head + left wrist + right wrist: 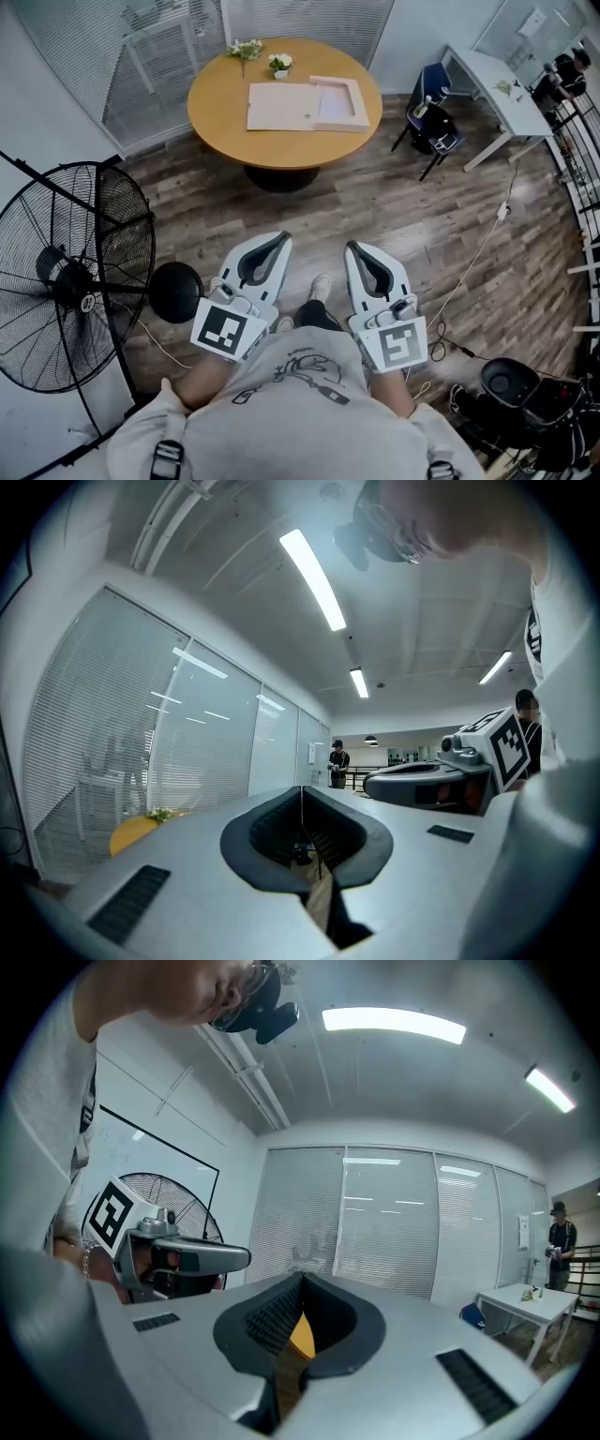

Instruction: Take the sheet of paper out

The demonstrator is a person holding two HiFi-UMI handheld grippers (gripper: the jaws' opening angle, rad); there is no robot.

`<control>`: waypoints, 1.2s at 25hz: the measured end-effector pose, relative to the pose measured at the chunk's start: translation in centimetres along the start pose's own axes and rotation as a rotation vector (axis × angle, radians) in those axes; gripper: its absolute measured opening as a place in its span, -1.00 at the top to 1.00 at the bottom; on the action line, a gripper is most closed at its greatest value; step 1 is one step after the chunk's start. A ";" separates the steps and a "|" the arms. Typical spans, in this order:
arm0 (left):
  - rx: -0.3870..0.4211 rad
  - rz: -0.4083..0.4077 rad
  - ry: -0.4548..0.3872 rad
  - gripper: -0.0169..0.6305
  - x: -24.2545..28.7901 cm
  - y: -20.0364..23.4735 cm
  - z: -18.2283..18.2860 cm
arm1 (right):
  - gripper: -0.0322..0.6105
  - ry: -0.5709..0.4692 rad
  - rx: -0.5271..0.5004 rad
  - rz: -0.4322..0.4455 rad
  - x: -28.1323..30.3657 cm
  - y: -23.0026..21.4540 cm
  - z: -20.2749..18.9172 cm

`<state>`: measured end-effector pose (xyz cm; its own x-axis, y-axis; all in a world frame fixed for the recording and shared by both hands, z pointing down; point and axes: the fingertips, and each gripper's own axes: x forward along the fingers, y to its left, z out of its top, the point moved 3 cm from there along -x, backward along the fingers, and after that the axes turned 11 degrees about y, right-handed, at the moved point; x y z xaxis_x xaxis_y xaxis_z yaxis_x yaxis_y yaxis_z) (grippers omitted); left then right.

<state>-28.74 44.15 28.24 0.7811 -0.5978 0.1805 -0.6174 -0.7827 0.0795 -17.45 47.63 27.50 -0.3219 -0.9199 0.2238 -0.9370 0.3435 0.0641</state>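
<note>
Left gripper, right gripper: side by side over wood floor, fingers closed, empty. Round table ahead: open flat box.

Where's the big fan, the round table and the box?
fan [70, 284]: head view, on the hub in the middle of its cage.
table [217, 108]: head view, on the bare left side of its top.
box [339, 101]: head view, inside its open right half.

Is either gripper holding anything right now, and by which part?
Nothing is held: the left gripper and right gripper are both shut with nothing between their jaws.
</note>
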 end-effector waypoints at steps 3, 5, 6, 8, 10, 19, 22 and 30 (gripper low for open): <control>0.003 0.004 0.002 0.88 1.2 0.6 0.1 | 0.88 -0.014 -0.003 0.004 1.0 -1.0 0.3; 0.003 0.007 0.004 0.88 2.1 0.9 0.4 | 0.88 -0.018 0.000 0.008 1.5 -1.7 0.5; 0.003 0.008 0.005 0.88 2.5 1.0 0.6 | 0.87 -0.017 0.002 0.009 1.8 -2.1 0.6; 0.002 0.009 0.007 0.88 3.5 1.4 0.9 | 0.88 -0.013 0.007 0.011 2.5 -3.0 0.7; -0.002 0.010 -0.005 0.88 4.6 1.7 1.1 | 0.88 -0.009 0.011 0.012 3.2 -3.9 0.7; -0.002 0.022 0.010 0.88 9.0 1.9 1.5 | 0.88 -0.011 0.008 0.022 4.9 -8.2 0.2; -0.003 0.023 0.012 0.88 10.5 1.9 1.7 | 0.88 -0.003 0.011 0.024 5.3 -9.7 0.1; 0.000 0.031 0.016 0.88 14.4 1.6 2.4 | 0.88 -0.010 0.018 0.030 6.3 -13.6 0.1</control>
<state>-18.26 33.90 28.64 0.7601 -0.6187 0.1985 -0.6411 -0.7639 0.0736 -6.78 37.15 27.95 -0.3516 -0.9110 0.2157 -0.9290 0.3680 0.0397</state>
